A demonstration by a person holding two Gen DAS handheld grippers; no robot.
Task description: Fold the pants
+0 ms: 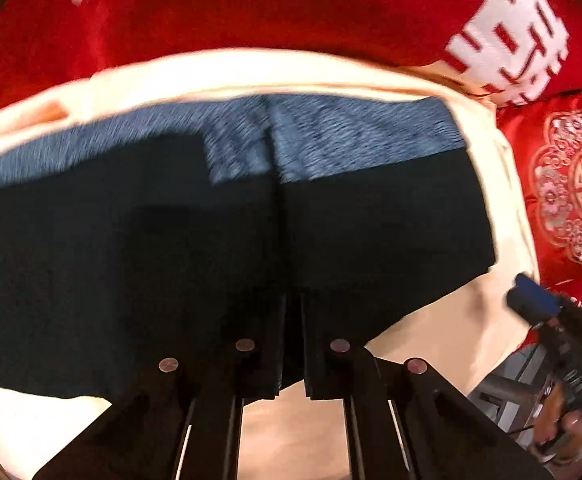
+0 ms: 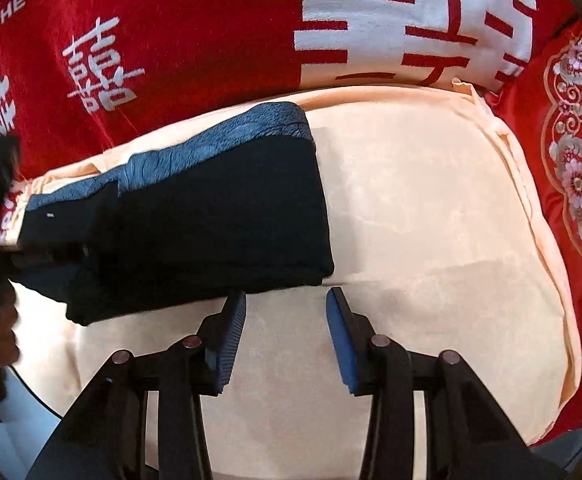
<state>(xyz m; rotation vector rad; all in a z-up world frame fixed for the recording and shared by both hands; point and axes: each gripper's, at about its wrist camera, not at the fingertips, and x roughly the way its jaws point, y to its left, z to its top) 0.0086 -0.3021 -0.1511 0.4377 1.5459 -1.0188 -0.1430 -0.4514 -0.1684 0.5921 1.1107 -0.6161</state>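
Pants (image 2: 195,216): dark, folded into a thick stack, lying on the cream sheet (image 2: 431,208), left half of the rt-wrist view. Grey-blue fleecy lining shows along the far edge. Small pale tag near the left end.
L gripper (image 1: 292,344): fingers close together, only a thin slit between them, dark cloth of the pants (image 1: 171,260) in that slit at the near edge of the stack; clamped on the pants. View blurred.
R gripper (image 2: 286,336): fingers wide apart, nothing between them, over bare sheet just beside the stack's near-right corner; left pad (image 2: 231,332) right by the cloth edge, touching or not: can't tell.
Cream sheet: over a rounded cushion, under the pants.
Red cover (image 2: 195,40): far side, white characters + lettering.
Red embroidered cushion (image 2: 575,160): far right, floral medallion.
R gripper in L view (image 1: 535,300): blue pad at right edge.
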